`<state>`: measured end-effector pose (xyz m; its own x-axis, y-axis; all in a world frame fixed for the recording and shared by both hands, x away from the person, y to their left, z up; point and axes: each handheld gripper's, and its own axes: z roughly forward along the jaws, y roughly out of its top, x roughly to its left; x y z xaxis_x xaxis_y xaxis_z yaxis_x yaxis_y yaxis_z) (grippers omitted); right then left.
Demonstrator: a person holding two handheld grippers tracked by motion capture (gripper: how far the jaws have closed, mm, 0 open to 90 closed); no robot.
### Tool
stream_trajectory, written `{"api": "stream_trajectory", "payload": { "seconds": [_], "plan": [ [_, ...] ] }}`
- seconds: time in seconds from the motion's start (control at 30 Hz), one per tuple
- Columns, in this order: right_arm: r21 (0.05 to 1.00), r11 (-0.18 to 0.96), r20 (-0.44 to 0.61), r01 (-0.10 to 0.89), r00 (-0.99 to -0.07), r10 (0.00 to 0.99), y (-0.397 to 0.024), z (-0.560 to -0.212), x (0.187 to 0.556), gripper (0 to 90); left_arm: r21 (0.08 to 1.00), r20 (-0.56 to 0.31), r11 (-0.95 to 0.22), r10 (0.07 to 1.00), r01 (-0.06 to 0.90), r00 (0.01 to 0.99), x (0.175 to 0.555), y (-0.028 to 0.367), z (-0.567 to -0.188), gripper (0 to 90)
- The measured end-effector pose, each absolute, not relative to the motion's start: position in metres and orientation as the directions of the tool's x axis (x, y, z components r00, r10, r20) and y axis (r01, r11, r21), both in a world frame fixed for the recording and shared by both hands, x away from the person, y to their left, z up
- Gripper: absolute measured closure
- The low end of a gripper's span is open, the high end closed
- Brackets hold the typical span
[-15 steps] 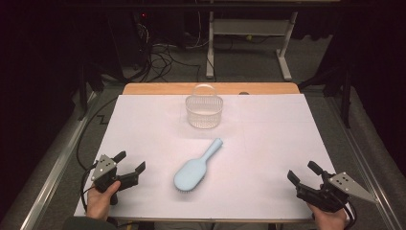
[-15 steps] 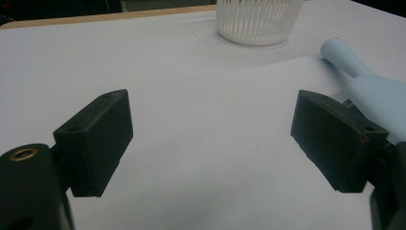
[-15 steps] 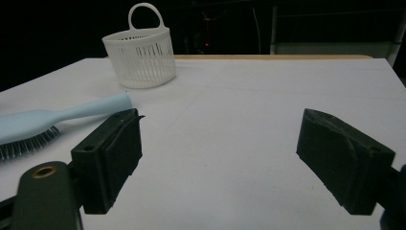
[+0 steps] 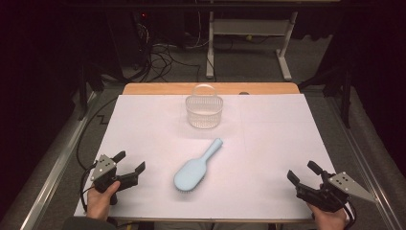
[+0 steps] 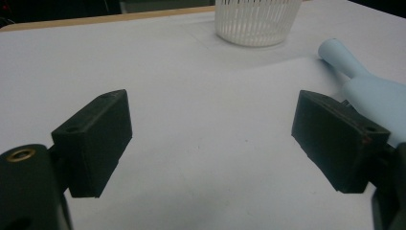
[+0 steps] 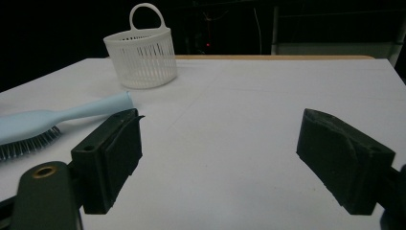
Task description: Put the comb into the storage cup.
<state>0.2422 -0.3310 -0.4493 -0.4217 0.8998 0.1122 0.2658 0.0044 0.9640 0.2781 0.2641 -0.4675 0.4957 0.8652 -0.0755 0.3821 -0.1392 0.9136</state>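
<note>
Here, left tool [image 4: 128, 164] and right tool [image 4: 303, 175] gaping wide, empty, near table's front corners, hairbrush [image 4: 194, 170] well apart between.

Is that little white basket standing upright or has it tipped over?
Upright. The basket sits on its base on the table, rim up, with its handle arching above.

The brush [image 4: 195, 168] looks like smooth, matt pale-blue plastic, with dark bristles underneath. Beyond it, the basket [image 4: 204, 111] is white slatted plastic, slightly glossy. The table [image 4: 287, 139] has a matt white, paper-like cover; its far edge shows bare wood. Gripper pads [image 5: 335, 139] look matt black, rubbery.
</note>
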Motion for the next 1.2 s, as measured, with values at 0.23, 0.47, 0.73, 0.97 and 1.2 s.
{"api": "stream_trajectory", "payload": {
  "seconds": [0.23,0.47,0.73,0.97,1.2],
  "plan": [
    [0.964,0.005,0.112,0.266,-0.424,0.899,-0.3309,-0.4494,0.2423,16.4,0.919,-0.074,-0.137,0.861,0.370,0.503,0.2777,0.2622,-0.4662,14.2],
    [0.964,0.007,0.111,0.267,-0.426,0.898,-0.3306,-0.4495,0.2425,16.4,0.914,-0.095,-0.129,0.853,0.384,0.513,0.2793,0.2612,-0.4659,15.5],
    [0.963,0.008,0.112,0.269,-0.428,0.897,-0.3305,-0.4496,0.2429,16.4,0.918,-0.072,-0.142,0.858,0.369,0.509,0.2795,0.2592,-0.4646,15.7],
    [0.963,0.011,0.110,0.269,-0.429,0.896,-0.3304,-0.4497,0.2431,16.4,0.919,-0.072,-0.147,0.849,0.365,0.523,0.2803,0.2558,-0.4640,15.9],
    [0.962,0.012,0.110,0.272,-0.429,0.897,-0.3305,-0.4499,0.2436,16.4,0.919,-0.080,-0.143,0.846,0.368,0.527,0.2814,0.2540,-0.4641,15.9]
  ]
}}
